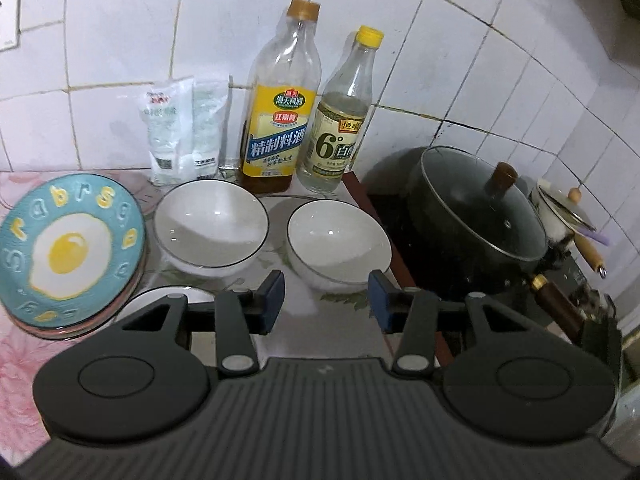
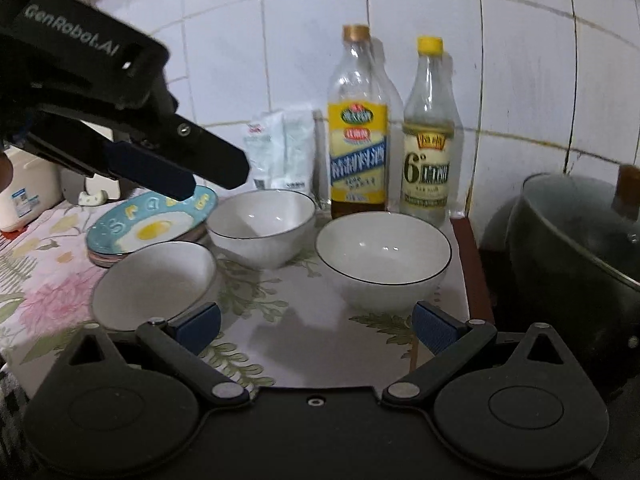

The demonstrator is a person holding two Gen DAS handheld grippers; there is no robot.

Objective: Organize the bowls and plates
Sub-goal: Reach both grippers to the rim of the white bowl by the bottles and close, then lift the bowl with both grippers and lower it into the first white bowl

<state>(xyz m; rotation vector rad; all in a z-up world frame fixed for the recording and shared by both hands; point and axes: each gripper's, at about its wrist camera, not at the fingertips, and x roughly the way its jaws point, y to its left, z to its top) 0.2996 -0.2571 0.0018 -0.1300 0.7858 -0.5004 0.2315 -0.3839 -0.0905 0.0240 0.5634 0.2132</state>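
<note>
Floral-clothed counter under white tiles: your empty right gripper (image 2: 316, 330), jaws wide, sits just short of the rightmost bowl (image 2: 383, 262) beside the cooking-wine bottle (image 2: 358, 136), nearer than your empty, part-open left gripper (image 1: 326, 300), hovering over the egg plate (image 2: 154, 224).

You can read "GenRobot.AI" on the left claw (image 2: 182, 178). Right of the egg plate (image 1: 70, 254), lettered "S r a b r S", the yellow-labelled bottle (image 1: 280, 120) reads "精制料酒"; just right of it, the vinegar bottle (image 1: 340, 128) shows "6°".
</note>
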